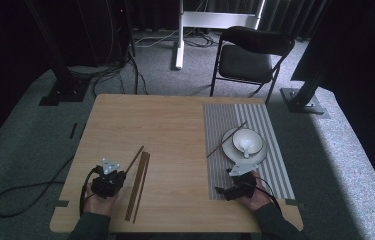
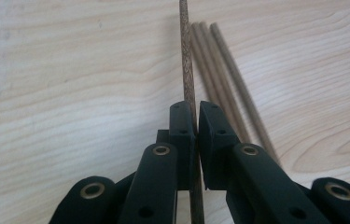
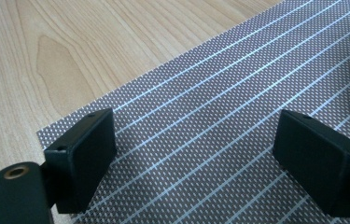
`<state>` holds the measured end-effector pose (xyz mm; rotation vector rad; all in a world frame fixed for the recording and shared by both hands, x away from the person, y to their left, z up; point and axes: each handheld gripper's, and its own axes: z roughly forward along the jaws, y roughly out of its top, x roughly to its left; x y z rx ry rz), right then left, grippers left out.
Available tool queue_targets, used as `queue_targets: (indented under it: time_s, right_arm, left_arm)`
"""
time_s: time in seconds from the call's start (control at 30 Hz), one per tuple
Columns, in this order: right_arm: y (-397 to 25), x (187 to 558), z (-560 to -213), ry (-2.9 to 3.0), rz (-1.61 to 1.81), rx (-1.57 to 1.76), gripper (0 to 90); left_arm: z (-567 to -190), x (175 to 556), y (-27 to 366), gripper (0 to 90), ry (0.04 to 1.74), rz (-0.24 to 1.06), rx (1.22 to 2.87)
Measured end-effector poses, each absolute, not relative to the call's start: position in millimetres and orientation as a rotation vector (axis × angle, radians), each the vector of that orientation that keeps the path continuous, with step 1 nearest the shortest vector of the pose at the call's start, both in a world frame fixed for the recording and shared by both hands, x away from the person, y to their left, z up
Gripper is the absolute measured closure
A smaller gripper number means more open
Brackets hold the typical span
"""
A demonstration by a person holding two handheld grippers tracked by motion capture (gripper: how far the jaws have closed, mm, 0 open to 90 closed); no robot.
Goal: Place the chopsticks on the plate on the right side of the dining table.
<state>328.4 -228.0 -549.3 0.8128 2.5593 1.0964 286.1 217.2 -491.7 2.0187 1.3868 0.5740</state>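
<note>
My left gripper (image 2: 196,122) is shut on a dark wooden chopstick (image 2: 186,70) that runs up between its jaws; in the high view that gripper (image 1: 109,179) is at the table's front left with the chopstick (image 1: 135,158) slanting away. Three more chopsticks (image 2: 224,84) lie on the wood just right of it, seen as a bundle (image 1: 140,185) in the high view. My right gripper (image 3: 205,154) hovers open over the grey striped placemat (image 3: 219,93), near its front edge (image 1: 235,189). A white bowl with a spoon (image 1: 247,142) sits on a plate (image 1: 234,155), a chopstick (image 1: 223,141) leaning on it.
The wooden table (image 1: 165,125) has bare room in the middle and at the back left. A black folding chair (image 1: 250,55) stands beyond the far edge. Cables (image 1: 20,195) trail on the carpet to the left.
</note>
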Motion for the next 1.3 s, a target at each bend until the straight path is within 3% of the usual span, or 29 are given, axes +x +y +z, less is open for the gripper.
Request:
queue_targets:
  time_s: [1.3]
  right_arm:
    - [-228.1,328.3,-549.3,2.560,1.096,0.812,12.4]
  left_arm:
    - [-461.3,323.6,158.3,84.4,1.143,0.554,2.048]
